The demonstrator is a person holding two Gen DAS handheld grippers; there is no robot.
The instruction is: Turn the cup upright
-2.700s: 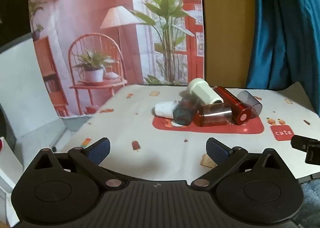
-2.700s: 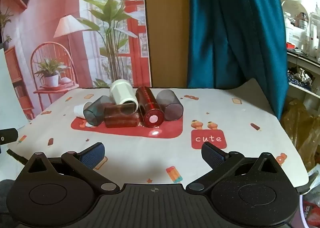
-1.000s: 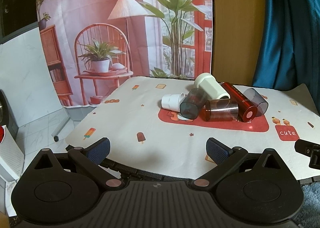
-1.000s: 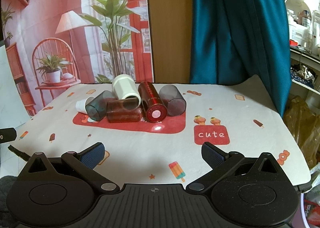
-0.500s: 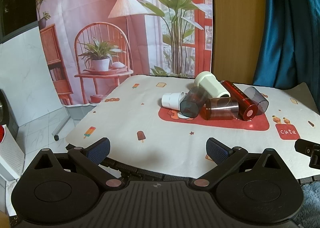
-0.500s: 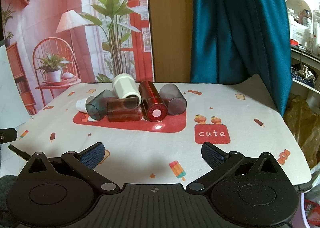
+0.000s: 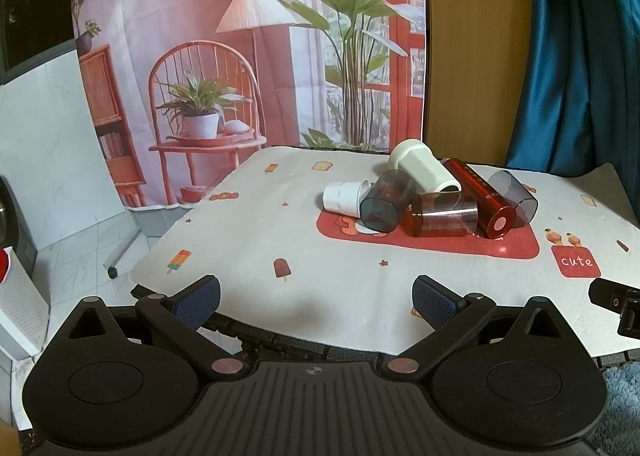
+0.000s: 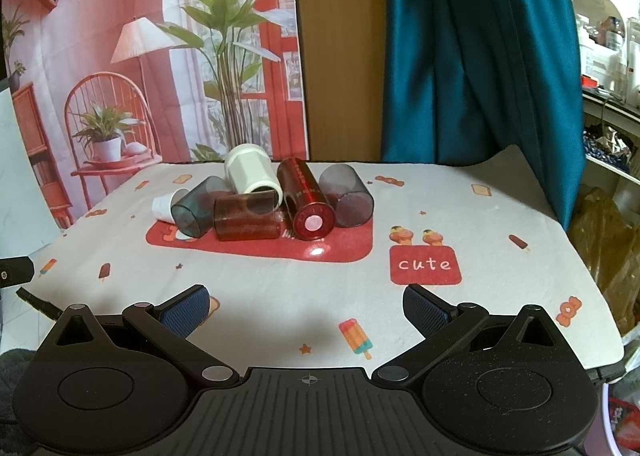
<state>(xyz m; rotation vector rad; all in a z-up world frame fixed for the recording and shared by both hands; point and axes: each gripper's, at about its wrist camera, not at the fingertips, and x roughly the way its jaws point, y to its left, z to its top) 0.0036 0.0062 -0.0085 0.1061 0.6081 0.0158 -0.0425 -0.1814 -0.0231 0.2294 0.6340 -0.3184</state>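
Observation:
Several cups lie on their sides in a pile on the red patch of the tablecloth: a small white cup [image 7: 344, 196] [image 8: 166, 206], a dark teal cup [image 7: 386, 202] [image 8: 196, 210], a brown translucent cup [image 7: 444, 214] [image 8: 246, 216], a large white cup [image 7: 424, 170] [image 8: 252, 172], a red metallic cup [image 7: 480, 196] [image 8: 306, 200] and a grey translucent cup [image 7: 514, 194] [image 8: 346, 196]. My left gripper [image 7: 316, 296] is open and empty at the table's near-left edge. My right gripper [image 8: 306, 308] is open and empty over the near cloth, well short of the pile.
The table [image 8: 500, 224] has a white printed cloth with a red "cute" patch [image 8: 425, 265]. A printed backdrop [image 7: 240, 56] and a teal curtain [image 8: 480, 56] stand behind. Cluttered shelves [image 8: 608, 56] are at the right. The floor [image 7: 80, 248] drops off left of the table.
Both grippers have pulled back a little from the table since the earliest frames. In the last second almost nothing has moved. The cups lie as before.

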